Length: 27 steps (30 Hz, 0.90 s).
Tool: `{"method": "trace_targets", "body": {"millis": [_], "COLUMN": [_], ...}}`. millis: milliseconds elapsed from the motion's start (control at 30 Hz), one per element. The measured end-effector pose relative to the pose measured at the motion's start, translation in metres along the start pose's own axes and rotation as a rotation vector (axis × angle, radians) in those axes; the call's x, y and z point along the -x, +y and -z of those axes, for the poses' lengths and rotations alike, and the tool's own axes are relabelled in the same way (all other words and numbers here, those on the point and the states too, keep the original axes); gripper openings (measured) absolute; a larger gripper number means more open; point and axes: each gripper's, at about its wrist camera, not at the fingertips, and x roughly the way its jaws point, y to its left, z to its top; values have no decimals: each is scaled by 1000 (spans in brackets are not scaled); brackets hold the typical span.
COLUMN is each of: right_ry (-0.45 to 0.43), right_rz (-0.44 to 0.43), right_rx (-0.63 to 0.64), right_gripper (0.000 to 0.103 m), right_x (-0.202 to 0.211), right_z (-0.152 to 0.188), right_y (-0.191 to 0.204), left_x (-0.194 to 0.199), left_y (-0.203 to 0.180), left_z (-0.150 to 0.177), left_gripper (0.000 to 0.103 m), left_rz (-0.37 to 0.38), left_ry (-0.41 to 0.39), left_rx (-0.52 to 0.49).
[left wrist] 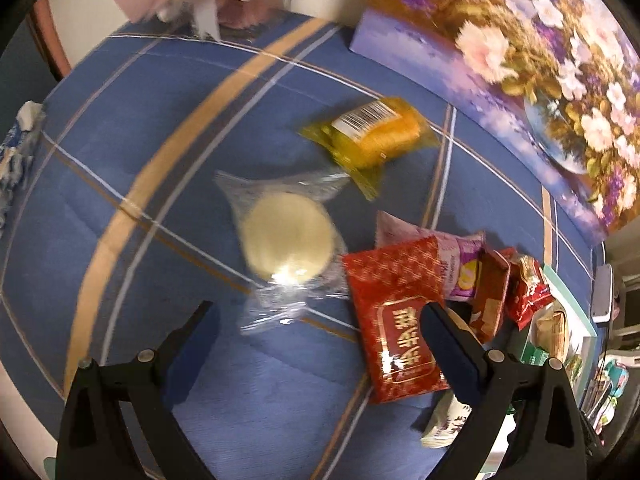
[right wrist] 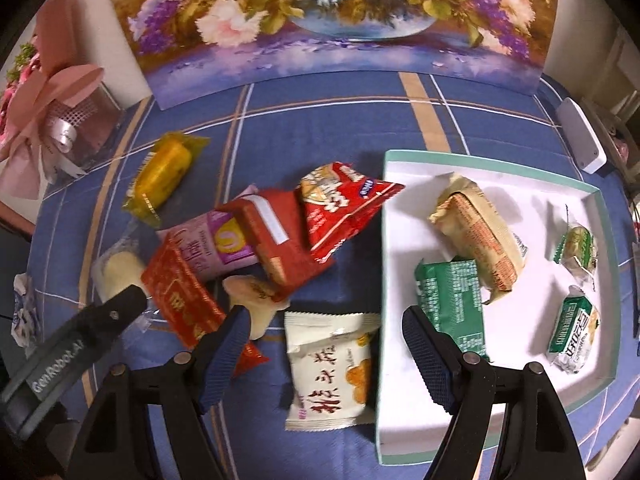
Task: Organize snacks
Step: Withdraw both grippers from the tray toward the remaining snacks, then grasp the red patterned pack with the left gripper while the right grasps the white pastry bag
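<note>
Loose snack packets lie on a blue plaid cloth. In the left wrist view my left gripper (left wrist: 320, 332) is open and empty, just short of a clear-wrapped round cake (left wrist: 286, 238) and with its right finger over a flat red packet (left wrist: 394, 312). A yellow packet (left wrist: 370, 134) lies farther off. In the right wrist view my right gripper (right wrist: 324, 332) is open and empty above a white packet (right wrist: 332, 368), beside the white box (right wrist: 386, 280) holding several snacks, among them a green packet (right wrist: 452, 300). A red, pink and brown pile (right wrist: 280, 232) lies ahead.
A flower painting (right wrist: 340, 20) stands along the far edge. A pink-bowed gift (right wrist: 52, 116) sits far left. A white device (right wrist: 580, 136) lies at the far right. A crumpled blue-white wrapper (left wrist: 18, 152) sits at the left edge. The left gripper's finger (right wrist: 116, 312) shows in the right wrist view.
</note>
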Motion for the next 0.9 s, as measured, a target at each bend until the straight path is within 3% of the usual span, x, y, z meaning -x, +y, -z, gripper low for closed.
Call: {"method": "trace_targets", "body": {"millis": [267,433,700,767,900], "right_ry": [54,81,83,80,84], "right_rz": [41,47,41,37,26], "right_rx": [-12,-35,-45,-45,-55], "right_gripper": [82,82,82,82,81], "right_x": [-6,-7,-2,0,2], "right_z": [-6,-7,-5,-2,2], "right_y": [-11,-23,-34,-37,-40], "left_x": [-16,-24,-29,-32,-34], "left_y": [-22,-29,-41,-43,-43], "left_z": [-5,-5,0,1,3], "left_gripper": [99,98,79,65,62], "left_rz": [61,60,67,67,78], "left_ry": [41,55,63,70,76], "left_rx": [-24,-32,-67,-74,-78]}}
